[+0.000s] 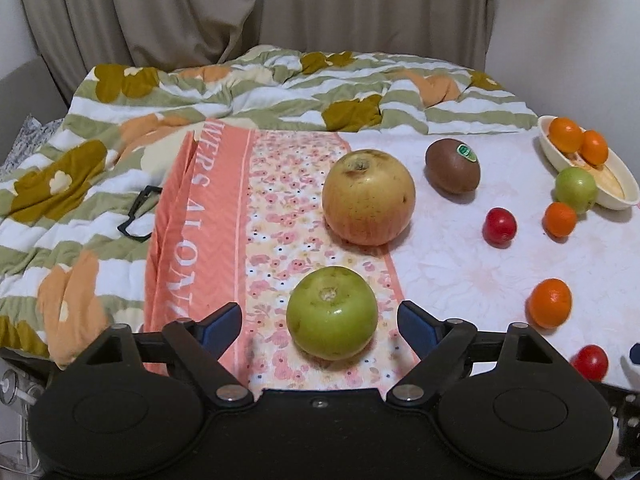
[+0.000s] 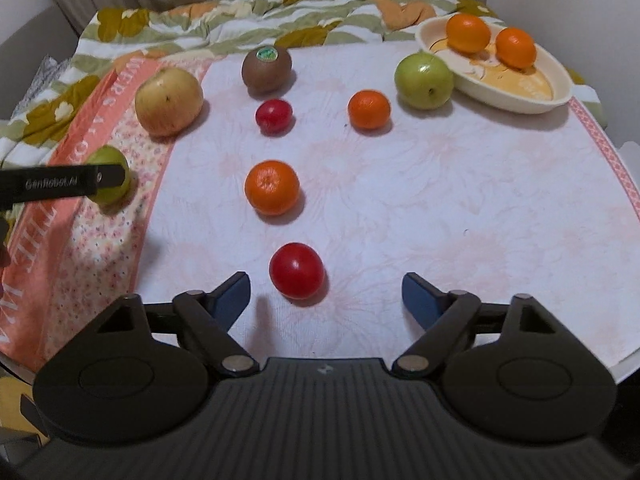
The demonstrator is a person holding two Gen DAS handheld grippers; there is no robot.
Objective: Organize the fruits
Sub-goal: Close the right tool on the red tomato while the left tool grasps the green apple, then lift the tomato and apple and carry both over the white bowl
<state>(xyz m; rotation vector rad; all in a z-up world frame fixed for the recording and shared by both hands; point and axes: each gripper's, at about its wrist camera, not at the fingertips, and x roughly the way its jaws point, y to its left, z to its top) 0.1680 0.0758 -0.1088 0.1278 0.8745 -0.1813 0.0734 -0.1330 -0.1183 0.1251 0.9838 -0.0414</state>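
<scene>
your left gripper [image 1: 320, 326] gapes, empty, around the green apple [image 1: 332, 313] at the cloth's [image 1: 460, 256] near edge; right gripper [image 2: 326, 300] is wide too, red tomato [image 2: 296, 269] off-centre: closing could roll either away

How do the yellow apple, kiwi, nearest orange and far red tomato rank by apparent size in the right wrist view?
1. yellow apple
2-3. nearest orange and kiwi: look about alike; the orange sits nearer the camera, so unranked
4. far red tomato
</scene>
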